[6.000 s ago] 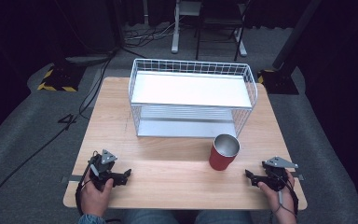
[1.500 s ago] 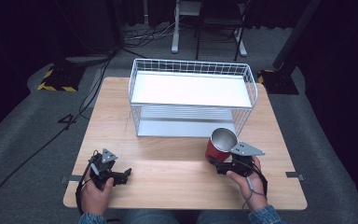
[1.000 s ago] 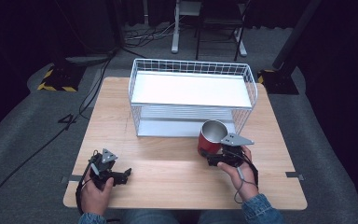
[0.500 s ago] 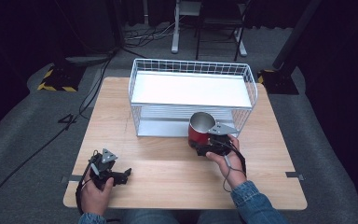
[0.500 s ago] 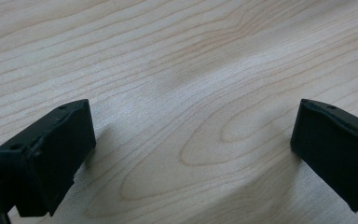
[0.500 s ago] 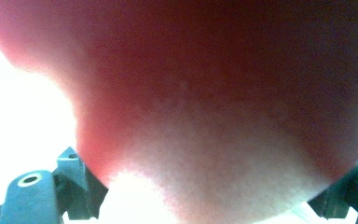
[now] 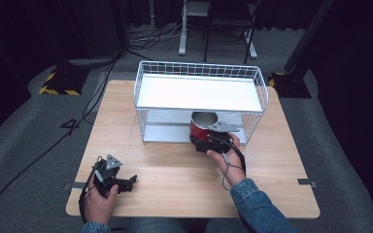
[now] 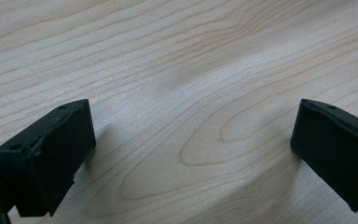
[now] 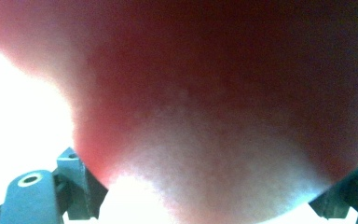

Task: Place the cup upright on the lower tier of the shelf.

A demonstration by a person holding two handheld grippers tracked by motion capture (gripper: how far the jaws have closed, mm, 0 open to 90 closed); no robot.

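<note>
A red metal cup (image 7: 200, 128) with a silver inside is held upright just in front of the lower shelf of the white wire rack (image 7: 175, 112). My right gripper (image 7: 205, 140) is shut on the cup, and the cup's red wall (image 9: 205, 93) looms blurred and very close in the right gripper view. My left gripper (image 7: 128, 181) rests on the wooden table (image 7: 165, 170) near its front left corner. In the left gripper view its fingers (image 8: 51, 154) stand wide apart over bare wood, with my left gripper (image 8: 191, 163) open and holding nothing.
The wire rack has a white top shelf (image 7: 199, 92) and a lower shelf (image 7: 165, 132) behind a wire front. Cables and chair legs lie on the dark floor beyond the table. Black-and-yellow tape (image 7: 56, 85) marks the floor at the left.
My right gripper took hold of the red cup at the table's right side and carried it left and back to the rack's lower shelf. The left gripper has stayed put.
</note>
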